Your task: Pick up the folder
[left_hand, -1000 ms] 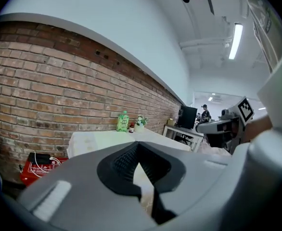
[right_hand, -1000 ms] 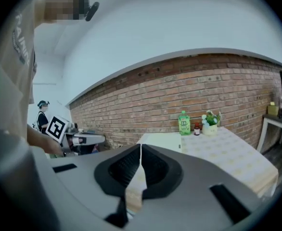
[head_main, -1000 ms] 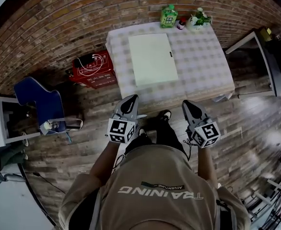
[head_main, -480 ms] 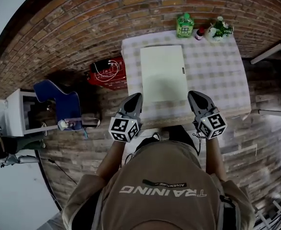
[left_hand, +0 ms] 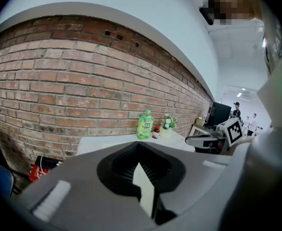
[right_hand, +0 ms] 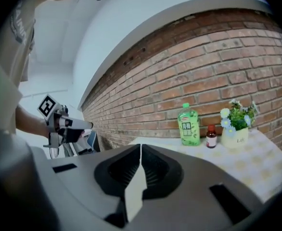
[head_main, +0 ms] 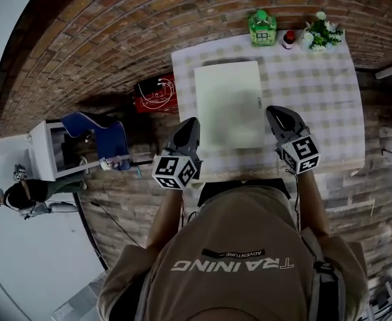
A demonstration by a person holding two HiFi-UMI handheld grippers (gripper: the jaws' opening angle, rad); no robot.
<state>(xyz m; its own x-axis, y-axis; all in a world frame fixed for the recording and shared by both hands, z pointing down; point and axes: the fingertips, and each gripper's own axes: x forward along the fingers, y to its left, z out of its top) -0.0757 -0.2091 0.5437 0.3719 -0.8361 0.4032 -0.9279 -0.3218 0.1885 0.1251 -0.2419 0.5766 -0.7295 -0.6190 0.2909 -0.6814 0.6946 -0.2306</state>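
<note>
Head view, clock directions taken from the folder's middle.

- Folder [head_main: 229, 102]: pale, lying flat on the checked table [head_main: 316, 105]. Long axis runs 12 to 6. Its near short edge sits close to the table's near edge.
- Left gripper [head_main: 190, 123]: at about 8 o'clock, just beside the folder's near-left corner. Jaws closed together, nothing between them.
- Right gripper [head_main: 279, 112]: at about 4 o'clock, just beside the long right edge. Jaws likewise closed and empty.
- Neither tip touches the folder as far as I can tell. Both look about equally near.
- Clutter: green bottle [head_main: 262, 27], small dark bottle [head_main: 289, 39] and flower pot [head_main: 322, 33] stand at 12 to 1 o'clock by the brick wall [head_main: 116, 39], well apart from the folder.
- Open cloth lies at 3 o'clock.

Judgement: the folder lies thin and flat, so the jaws must open and take an edge. The near edge or right edge gives the freest approach.
</note>
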